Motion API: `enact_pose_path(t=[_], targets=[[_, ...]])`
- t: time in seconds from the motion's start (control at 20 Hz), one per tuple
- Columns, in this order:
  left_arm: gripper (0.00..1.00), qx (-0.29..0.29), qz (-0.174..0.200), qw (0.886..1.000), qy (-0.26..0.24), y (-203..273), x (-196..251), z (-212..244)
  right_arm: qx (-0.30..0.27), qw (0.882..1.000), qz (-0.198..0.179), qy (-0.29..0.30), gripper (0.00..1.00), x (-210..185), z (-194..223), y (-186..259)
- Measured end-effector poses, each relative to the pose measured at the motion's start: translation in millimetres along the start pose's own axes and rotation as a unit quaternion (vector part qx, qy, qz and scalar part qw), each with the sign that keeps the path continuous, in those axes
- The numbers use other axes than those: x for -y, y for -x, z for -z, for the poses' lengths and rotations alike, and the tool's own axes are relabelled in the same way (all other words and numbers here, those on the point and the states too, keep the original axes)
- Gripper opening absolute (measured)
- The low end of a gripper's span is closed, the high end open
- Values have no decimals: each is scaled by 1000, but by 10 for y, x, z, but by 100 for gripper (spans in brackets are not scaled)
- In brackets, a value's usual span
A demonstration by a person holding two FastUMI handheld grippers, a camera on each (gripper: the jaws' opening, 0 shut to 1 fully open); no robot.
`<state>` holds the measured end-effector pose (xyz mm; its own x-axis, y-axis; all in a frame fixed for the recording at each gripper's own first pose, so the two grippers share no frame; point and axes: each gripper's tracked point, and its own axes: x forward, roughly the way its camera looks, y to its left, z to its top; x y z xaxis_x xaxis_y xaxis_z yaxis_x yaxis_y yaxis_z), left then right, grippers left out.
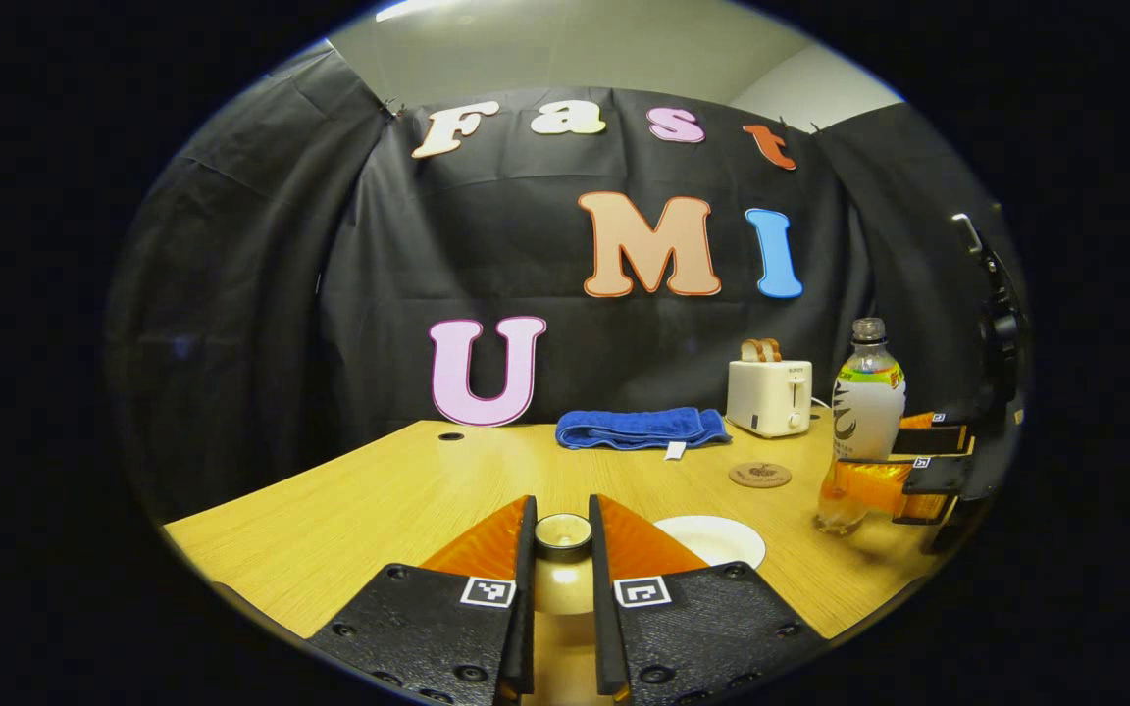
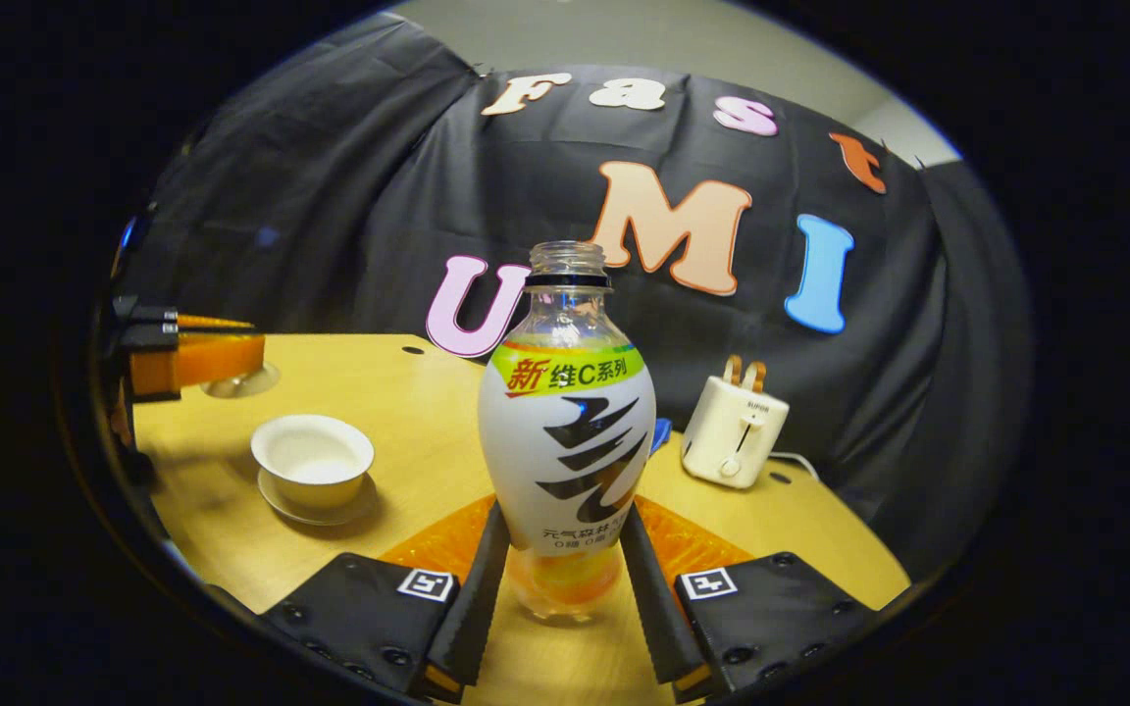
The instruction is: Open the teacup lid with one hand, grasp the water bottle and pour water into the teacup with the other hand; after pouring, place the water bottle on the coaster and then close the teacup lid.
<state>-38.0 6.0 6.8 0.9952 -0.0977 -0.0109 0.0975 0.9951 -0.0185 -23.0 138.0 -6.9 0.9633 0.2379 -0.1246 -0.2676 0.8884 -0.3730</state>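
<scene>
The clear plastic water bottle with a white and green label [image 2: 565, 441], uncapped, is pinched low on its body between the fingers of the right tongs [image 2: 565, 579], upright near the counter [image 2: 408, 392]. The white porcelain teacup [image 2: 312, 457] stands open on its saucer, left of the bottle. Its lid [image 1: 563, 534] is pinched by the knob in the left tongs [image 1: 561, 549] and held aside. The bottle should be carried over the cup before it is tilted, and tilted slowly. The round brown coaster [image 1: 759, 475] lies near the white toaster [image 1: 769, 395].
</scene>
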Motion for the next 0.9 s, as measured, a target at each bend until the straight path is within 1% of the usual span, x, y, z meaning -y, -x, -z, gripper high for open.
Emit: enact_pose_path(t=[0.1, 0.2, 0.4, 0.65, 0.9], targets=[[22, 2, -2, 1000, -1, 10, -41, -4, 9, 998, 5, 57, 67, 8, -12, -39], [22, 2, -4, 1000, -1, 28, -71, 3, 16, 994, 11, 111, 68, 0, -18, -64], [22, 1, -10, 1000, 3, 54, -170, 33, 25, 981, 13, 192, 70, -84, 4, -136], [22, 2, -22, 1000, -1, 110, -328, 65, 29, 952, 9, 305, 69, -233, 145, -239], [22, 6, -24, 1000, -2, 147, -396, 65, 25, 917, 7, 398, 68, -354, 314, -307]])
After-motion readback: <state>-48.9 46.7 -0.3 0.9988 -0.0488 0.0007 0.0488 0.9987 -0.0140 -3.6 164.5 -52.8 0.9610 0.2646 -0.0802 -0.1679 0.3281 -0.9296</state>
